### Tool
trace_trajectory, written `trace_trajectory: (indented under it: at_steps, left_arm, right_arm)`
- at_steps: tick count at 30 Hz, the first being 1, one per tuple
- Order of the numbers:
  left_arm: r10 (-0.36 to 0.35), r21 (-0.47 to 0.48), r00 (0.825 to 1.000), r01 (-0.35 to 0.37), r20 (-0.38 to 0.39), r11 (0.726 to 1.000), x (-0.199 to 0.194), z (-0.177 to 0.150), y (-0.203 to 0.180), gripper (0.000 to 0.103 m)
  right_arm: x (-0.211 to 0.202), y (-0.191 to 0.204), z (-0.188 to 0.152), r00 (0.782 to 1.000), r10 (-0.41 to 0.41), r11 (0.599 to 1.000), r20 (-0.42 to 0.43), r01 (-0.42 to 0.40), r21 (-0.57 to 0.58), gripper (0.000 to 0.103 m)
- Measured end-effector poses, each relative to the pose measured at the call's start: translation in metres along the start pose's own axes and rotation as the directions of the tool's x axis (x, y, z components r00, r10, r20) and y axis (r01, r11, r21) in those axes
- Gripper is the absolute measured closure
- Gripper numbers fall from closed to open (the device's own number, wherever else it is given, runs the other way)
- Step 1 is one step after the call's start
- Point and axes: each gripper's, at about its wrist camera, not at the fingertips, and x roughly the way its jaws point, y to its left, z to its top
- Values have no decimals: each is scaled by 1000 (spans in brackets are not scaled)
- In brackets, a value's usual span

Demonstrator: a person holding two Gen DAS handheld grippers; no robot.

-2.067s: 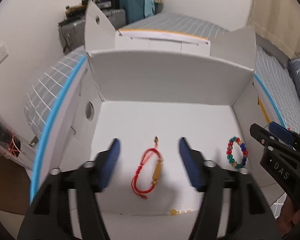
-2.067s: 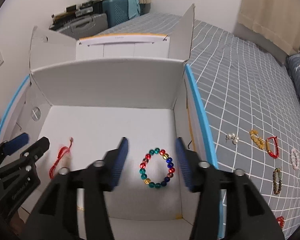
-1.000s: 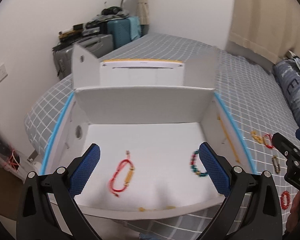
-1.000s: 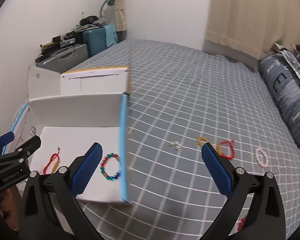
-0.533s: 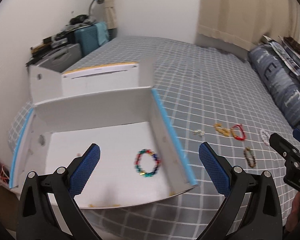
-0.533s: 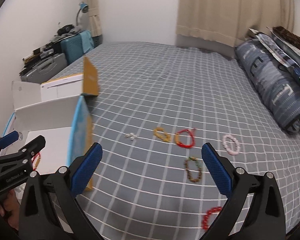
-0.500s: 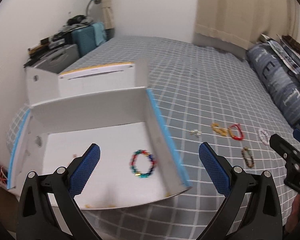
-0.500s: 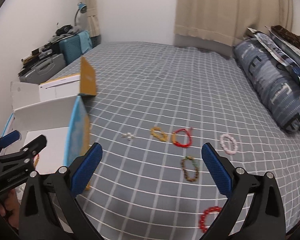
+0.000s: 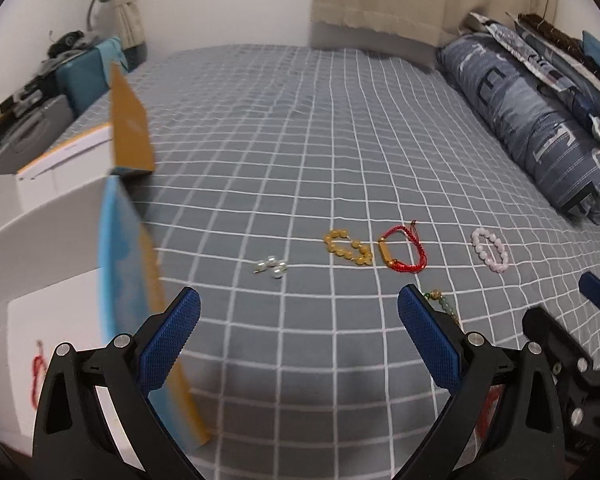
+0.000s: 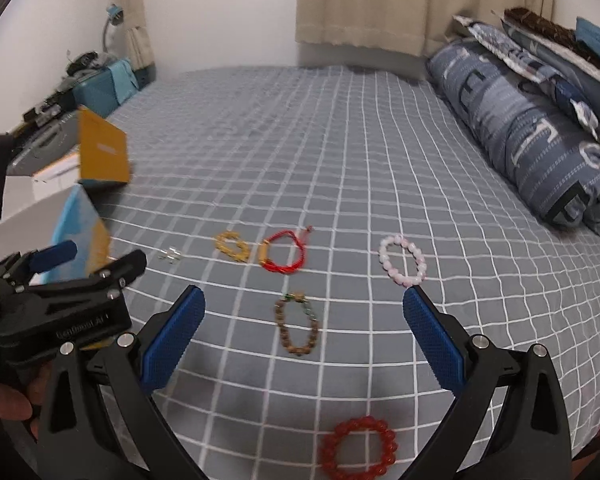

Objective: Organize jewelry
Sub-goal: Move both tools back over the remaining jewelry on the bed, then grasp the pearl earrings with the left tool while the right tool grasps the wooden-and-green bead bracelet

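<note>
Hovering over the bed, the left gripper has its blue pads spread wide, holding nothing; the right gripper is likewise spread and empty. Beneath them lies a grey bedsheet with a white grid. On it rest a brown bead bracelet, a red bead bracelet, a red cord bracelet, an amber bead bracelet, a pink bead bracelet and pearl pieces, all apart from the grippers. At the left stands a white cardboard box with a blue-edged wall. Beige curtains and patterned pillows border the far side.
</note>
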Motion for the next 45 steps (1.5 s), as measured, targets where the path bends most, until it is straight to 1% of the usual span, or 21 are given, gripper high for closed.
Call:
trace_trajectory:
  at_steps: [2,10,14,16,19,22,24,29,30,34,36,37,39,40,42,43,45]
  left_arm:
    - [-3,-1,1000,3,-15,1000,14,2,-3,6]
    - [8,5,998,-7,-67,1000,73,4,-5,6]
    - [5,-1,995,-6,-98,1000,99,4,-5,6]
    - [16,-4,993,-17,-115,1000,109,3,-4,6]
    - [16,1,992,-16,-125,1000,120,4,-5,6]
    - [14,-14,991,-16,-134,1000,128,4,0,6]
    - [18,-18,990,-21,-141,1000,133,5,4,6]
    - [23,-23,990,-27,-141,999,141,4,7,7]
    - [24,-24,990,-27,-138,999,141,4,7,8]
    - [29,-14,989,-32,-143,999,142,4,5,17]
    - [30,-6,989,-31,-148,999,140,3,3,25]
    - [23,-8,988,-25,-151,1000,138,3,3,28]
    - [13,-9,988,-15,-154,1000,136,3,3,39]
    - [10,-9,988,-12,-154,1000,135,2,2,42]
    - [0,-12,988,-2,-157,1000,133,2,3,51]
    - [-5,-15,988,3,-157,1000,132,1,4,53]
    - [-14,-22,987,10,-158,1000,131,1,6,61]
  right_arm:
    - [13,-5,-2,1000,-1,1000,-10,1,2,8]
    - [76,-21,-14,995,-1,1000,-103,2,7,8]
    - [95,-22,-18,991,7,1000,-132,-6,9,8]
    - [102,-22,-20,990,14,1000,-144,-13,8,8]
    - [112,-20,-23,986,21,1000,-163,-20,4,8]
    - [121,-18,-25,984,27,1000,-179,-28,1,8]
    - [126,-17,-25,982,32,999,-187,-33,-3,10]
    - [138,-11,-24,977,43,999,-210,-46,-9,12]
    - [140,-11,-23,976,45,999,-214,-49,-11,15]
    - [148,-5,-23,970,44,999,-238,-50,-19,23]
    - [150,-3,-24,969,43,998,-243,-51,-26,29]
    - [150,-2,-24,969,45,998,-244,-53,-27,31]
    - [150,-3,-24,967,57,997,-248,-66,-28,40]
    - [149,-3,-24,966,62,997,-251,-70,-25,42]
    - [149,-4,-24,965,64,997,-253,-72,-22,50]
    - [149,-5,-24,965,65,997,-253,-73,-21,52]
    - [149,-4,-24,965,67,997,-253,-75,-22,61]
